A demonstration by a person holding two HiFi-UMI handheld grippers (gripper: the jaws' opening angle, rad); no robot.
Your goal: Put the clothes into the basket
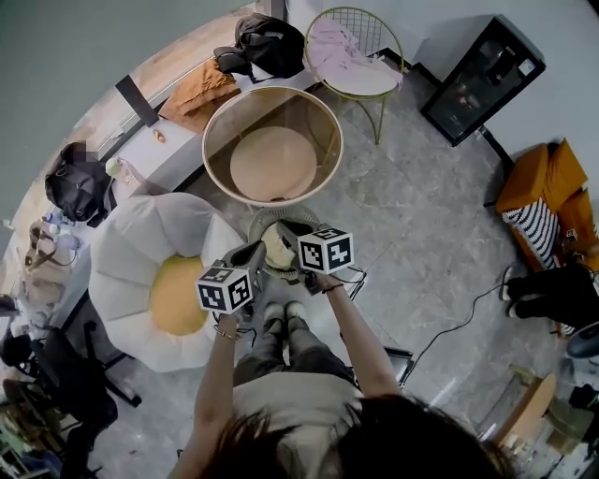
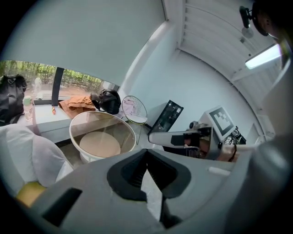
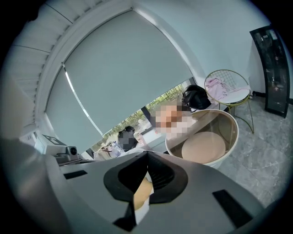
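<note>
- Left gripper (image 2: 146,153) and right gripper (image 3: 147,155): jaws pinched shut on 1 pale garment (image 2: 151,194), held up.
- Step: carry; next probably needs reach over basket (image 1: 205,148), then release.

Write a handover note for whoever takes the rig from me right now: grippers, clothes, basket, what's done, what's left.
Left gripper: shut on pale cloth.
Right gripper: shut on it too, apparently the same piece.
Basket: on the floor ahead, only its bare base showing.
Other clothes: orange garment on the sill, pink cloth on the wire chair.
Done: nothing in yet.
Left: drop the held piece in, then probably fetch the others.
</note>
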